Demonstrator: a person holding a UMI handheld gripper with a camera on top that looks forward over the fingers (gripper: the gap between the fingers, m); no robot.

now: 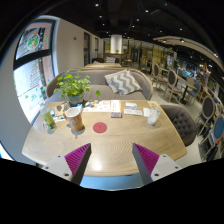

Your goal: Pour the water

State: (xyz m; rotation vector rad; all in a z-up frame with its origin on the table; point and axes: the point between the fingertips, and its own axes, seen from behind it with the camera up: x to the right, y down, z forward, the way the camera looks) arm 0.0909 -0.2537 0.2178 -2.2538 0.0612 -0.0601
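Open, empty jaws above wooden table (120,140).

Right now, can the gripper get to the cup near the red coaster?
Probably yes. The gripper is open with nothing held, and the cup stands beyond its fingers beside the red coaster, with only bare table between them.

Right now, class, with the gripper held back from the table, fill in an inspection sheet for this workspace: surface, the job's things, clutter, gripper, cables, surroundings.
Surface: light wooden table, bare nearest the gripper.
Job's things: brown cup beside the potted plant; pale cup across the table; red coaster between them.
Clutter: small green plant; papers.
Gripper: gripper open, holding nothing, short of every item.
Cables: nothing seen.
Surroundings: sofa with striped cushion; grey chair; café-like room.
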